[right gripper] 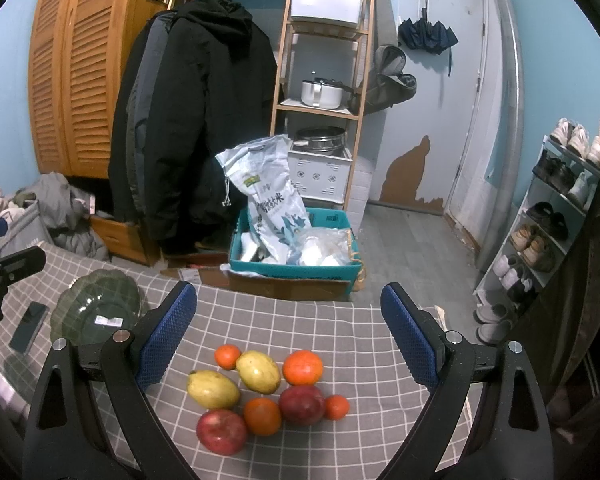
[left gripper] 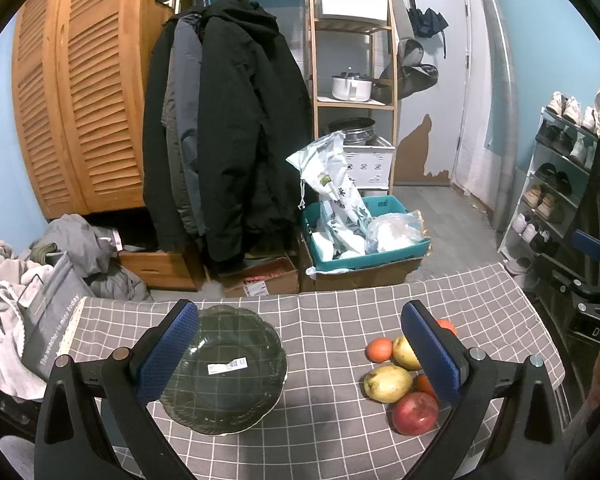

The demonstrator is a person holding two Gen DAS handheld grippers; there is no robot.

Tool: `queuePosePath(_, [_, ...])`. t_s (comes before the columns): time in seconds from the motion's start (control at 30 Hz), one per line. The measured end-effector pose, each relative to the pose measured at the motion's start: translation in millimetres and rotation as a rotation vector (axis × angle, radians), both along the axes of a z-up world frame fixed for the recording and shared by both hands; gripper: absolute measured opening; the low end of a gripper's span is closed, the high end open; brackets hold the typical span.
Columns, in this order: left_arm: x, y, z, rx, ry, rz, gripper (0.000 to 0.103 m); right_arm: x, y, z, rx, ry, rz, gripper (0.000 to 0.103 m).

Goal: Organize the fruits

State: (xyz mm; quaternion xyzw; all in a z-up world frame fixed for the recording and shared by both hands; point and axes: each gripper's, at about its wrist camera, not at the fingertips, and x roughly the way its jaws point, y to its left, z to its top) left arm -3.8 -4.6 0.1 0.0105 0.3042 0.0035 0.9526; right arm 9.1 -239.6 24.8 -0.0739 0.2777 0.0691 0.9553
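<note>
Nothing sorted yet: the dark green scalloped glass plate (left gripper: pixel 224 372) sits bare on the grey checked tablecloth (right gripper: pixel 300 320). Well apart lies the pile of oranges, yellow pears and red apples (right gripper: pixel 260 392). Left gripper (left gripper: pixel 300 356) and right gripper (right gripper: pixel 288 336) both gape wide, holding nothing.

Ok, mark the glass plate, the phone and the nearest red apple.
Plate (left gripper: pixel 236 354): left wrist view, centre, just above the barcode sticker.
Phone (right gripper: pixel 29 327): right wrist view, middle of its dark screen.
Apple (right gripper: pixel 221 431): right wrist view, middle of its red skin.

dim indoor light, sharp focus, fisheye-bent edges, dark corners
</note>
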Motion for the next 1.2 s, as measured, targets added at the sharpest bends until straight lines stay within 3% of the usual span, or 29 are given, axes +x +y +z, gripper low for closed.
queuePosePath(1.2, [-1.4, -5.4, -0.9, 0.001, -0.001, -0.003, 0.102, -0.3, 0.3, 2.0, -0.005, -0.001, 0.000, 0.092])
